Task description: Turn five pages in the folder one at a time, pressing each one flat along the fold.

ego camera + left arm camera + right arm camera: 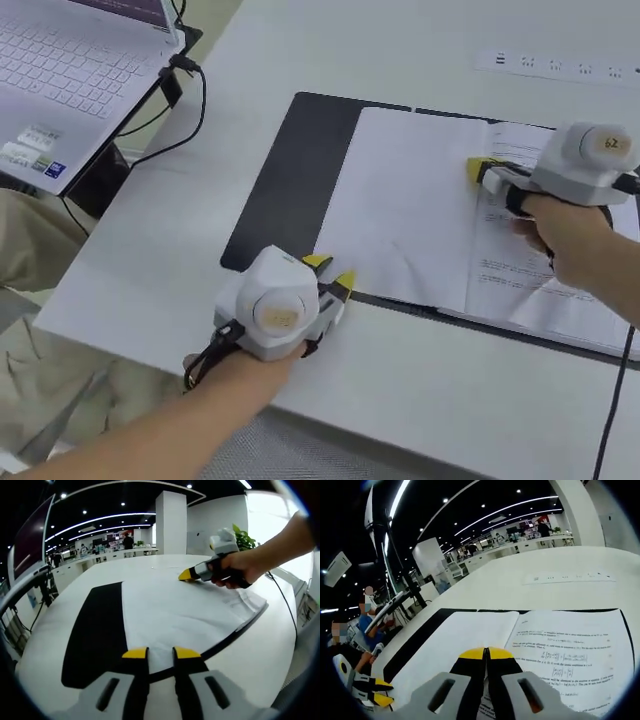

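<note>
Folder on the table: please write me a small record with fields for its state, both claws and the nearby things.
folder: open flat, black cover
left page: blank, white
right page: printed text
left claw: open, at the folder's near edge
right claw: shut, tips at the fold
nearby: laptop, power strip
</note>
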Demonstrator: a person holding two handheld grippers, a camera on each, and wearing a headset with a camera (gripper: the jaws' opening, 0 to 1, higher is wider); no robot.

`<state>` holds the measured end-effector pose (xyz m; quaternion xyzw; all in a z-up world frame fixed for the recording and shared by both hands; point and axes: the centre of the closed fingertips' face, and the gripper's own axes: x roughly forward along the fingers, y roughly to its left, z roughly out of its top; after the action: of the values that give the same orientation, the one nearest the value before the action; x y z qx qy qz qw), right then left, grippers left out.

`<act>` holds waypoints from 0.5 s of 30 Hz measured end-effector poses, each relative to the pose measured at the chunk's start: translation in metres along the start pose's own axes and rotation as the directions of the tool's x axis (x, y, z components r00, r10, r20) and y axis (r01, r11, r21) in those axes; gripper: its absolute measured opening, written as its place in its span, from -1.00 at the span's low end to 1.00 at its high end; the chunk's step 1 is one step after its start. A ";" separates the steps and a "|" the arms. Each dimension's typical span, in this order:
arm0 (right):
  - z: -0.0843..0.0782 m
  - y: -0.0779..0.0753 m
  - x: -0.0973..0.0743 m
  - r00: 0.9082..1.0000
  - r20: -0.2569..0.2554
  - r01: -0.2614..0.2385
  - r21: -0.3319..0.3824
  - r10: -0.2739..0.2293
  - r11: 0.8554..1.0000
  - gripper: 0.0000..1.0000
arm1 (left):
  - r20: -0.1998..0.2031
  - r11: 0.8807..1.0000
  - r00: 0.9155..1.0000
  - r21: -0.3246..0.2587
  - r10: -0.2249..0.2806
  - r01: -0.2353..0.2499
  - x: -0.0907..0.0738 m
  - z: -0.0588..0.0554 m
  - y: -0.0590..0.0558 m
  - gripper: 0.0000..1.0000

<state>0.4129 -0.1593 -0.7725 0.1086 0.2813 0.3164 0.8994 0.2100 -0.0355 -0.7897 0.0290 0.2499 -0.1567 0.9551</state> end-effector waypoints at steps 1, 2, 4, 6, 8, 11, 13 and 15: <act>0.003 0.001 0.001 1.000 -0.001 0.002 -0.011 -0.002 1.000 -1.00 | 0.001 1.000 1.000 -0.004 0.000 0.000 0.000 0.000 0.000 -0.66; 0.005 0.001 0.001 1.000 -0.004 0.004 -0.009 -0.004 1.000 -1.00 | 0.002 1.000 1.000 -0.002 0.000 0.000 0.000 0.000 0.000 -0.66; 0.007 0.004 0.000 1.000 -0.005 0.010 -0.013 -0.010 1.000 -1.00 | 0.005 1.000 1.000 -0.007 0.001 -0.001 0.000 0.000 0.000 -0.66; 0.011 0.003 0.001 1.000 0.003 0.025 -0.032 -0.025 0.999 -1.00 | 0.006 1.000 1.000 -0.010 0.004 -0.004 0.000 0.000 0.000 -0.66; 0.015 -0.001 0.004 0.999 0.015 0.042 -0.028 -0.041 0.999 -1.00 | 0.007 1.000 1.000 -0.011 0.004 -0.004 0.000 0.000 0.000 -0.66; 0.018 -0.008 0.010 0.998 0.029 0.058 -0.028 -0.057 0.998 -1.00 | 0.007 1.000 1.000 -0.013 0.004 -0.004 0.000 0.000 0.000 -0.66; 0.021 -0.014 0.020 0.998 0.032 0.060 -0.032 -0.059 0.998 -1.00 | 0.008 1.000 1.000 -0.014 0.004 -0.004 0.000 0.000 0.000 -0.66; 0.025 -0.018 0.026 0.997 0.036 0.064 -0.049 -0.063 0.997 -1.00 | 0.009 1.000 1.000 -0.016 0.005 -0.004 0.000 -0.001 0.001 -0.66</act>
<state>0.4528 -0.1578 -0.7704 0.0826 0.2612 0.2928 0.9161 0.2103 -0.0350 -0.7905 0.0214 0.2468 -0.1527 0.9567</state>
